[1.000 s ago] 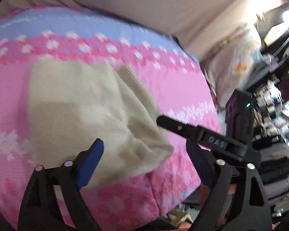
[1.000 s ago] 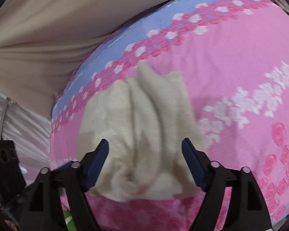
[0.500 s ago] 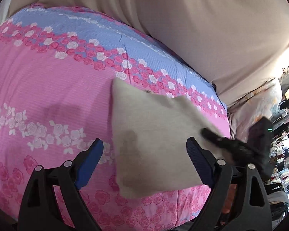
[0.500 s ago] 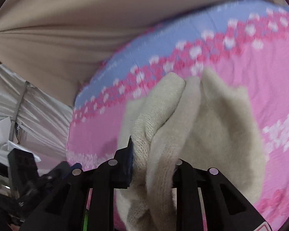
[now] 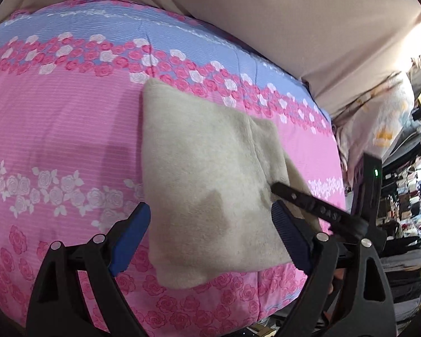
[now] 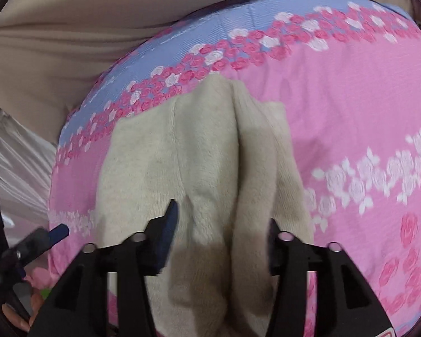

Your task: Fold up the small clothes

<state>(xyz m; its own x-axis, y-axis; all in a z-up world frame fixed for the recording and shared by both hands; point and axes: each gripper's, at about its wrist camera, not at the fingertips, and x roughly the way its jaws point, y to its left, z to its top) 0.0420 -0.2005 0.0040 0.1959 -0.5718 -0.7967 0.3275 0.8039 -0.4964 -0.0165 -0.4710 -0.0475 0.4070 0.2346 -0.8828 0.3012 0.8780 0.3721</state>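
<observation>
A cream fleece garment (image 5: 205, 151) lies folded on the pink rose-print bedcover (image 5: 56, 129), near the bed's right corner. My left gripper (image 5: 210, 210) hovers over its near part, open wide, with no cloth pinched. In the right wrist view the same garment (image 6: 154, 154) shows a raised lengthwise fold (image 6: 255, 151) running between the jaws of my right gripper (image 6: 221, 219). Those jaws are opening and stand apart from the fold. One right finger (image 5: 308, 207) reaches over the garment's right edge in the left wrist view. A blue pad (image 6: 59, 230) of the left gripper shows at the lower left.
A beige curtain (image 5: 266, 22) hangs behind the bed. A blue band (image 6: 266, 8) of the cover runs along the far edge. A pale patterned pillow (image 5: 379, 118) and cluttered shelves (image 5: 407, 210) stand to the right of the bed. The bed edge drops away just below the garment.
My right gripper closed on the garment's fold half a second ago and has spread apart again; the fold now lies lower on the bed. The left view has shifted so the garment sits more central.
</observation>
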